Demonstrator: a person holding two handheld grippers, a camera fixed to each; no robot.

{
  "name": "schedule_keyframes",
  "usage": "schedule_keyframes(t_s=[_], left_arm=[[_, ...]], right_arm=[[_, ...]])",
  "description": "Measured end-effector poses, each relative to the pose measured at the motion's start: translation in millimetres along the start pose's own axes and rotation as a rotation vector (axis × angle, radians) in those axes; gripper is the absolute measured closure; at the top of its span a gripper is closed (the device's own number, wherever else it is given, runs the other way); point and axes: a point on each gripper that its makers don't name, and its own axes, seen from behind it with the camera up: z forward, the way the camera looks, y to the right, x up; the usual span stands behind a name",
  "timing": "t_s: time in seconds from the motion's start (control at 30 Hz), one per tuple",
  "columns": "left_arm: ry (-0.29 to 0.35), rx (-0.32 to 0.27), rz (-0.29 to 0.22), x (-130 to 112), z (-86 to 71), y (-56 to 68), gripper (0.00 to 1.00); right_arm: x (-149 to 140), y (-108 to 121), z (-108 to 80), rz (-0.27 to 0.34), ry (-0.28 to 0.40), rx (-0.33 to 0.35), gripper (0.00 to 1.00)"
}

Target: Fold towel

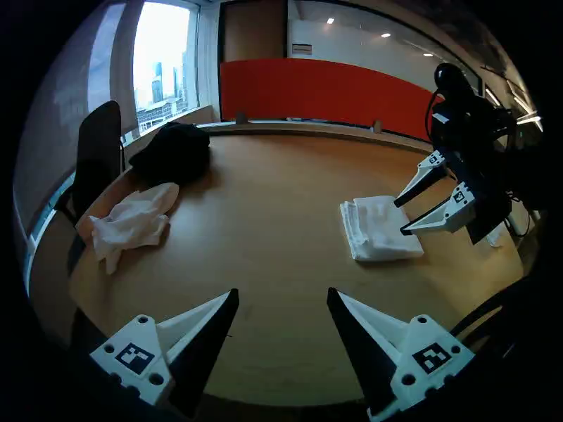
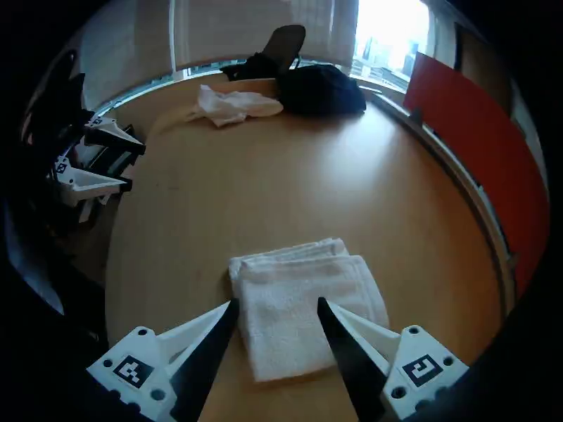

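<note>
Work is looking about half done: a folded towel (image 2: 302,309) is lying flat on the table (image 1: 281,204) as a neat white rectangle, its layered edges showing on one side. The right gripper (image 2: 276,302) is hovering right at the folded towel's near edge with its fingers spread apart and gripping nothing; whether the tips are brushing the cloth is not something I can tell. The left gripper (image 1: 281,292) is hanging well away from the folded towel, over bare wood, its fingers also spread wide and holding nothing. Far across from the folded towel, a crumpled towel (image 1: 134,221) is sitting in a loose heap, with a black bag (image 1: 172,151) just beyond it. Judging by this, one towel is finished, and the heap is waiting to be fetched, spread out and folded.
</note>
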Motion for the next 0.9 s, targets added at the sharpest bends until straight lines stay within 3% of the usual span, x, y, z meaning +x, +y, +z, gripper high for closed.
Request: schedule_keyframes(t_s=[0.9], left_arm=[[0.001, -0.021, 0.018, 4, 3.2, 2.1, 0.07]], right_arm=[[-63, -3, -9.2, 0.102, -0.073, -0.065, 0.15]])
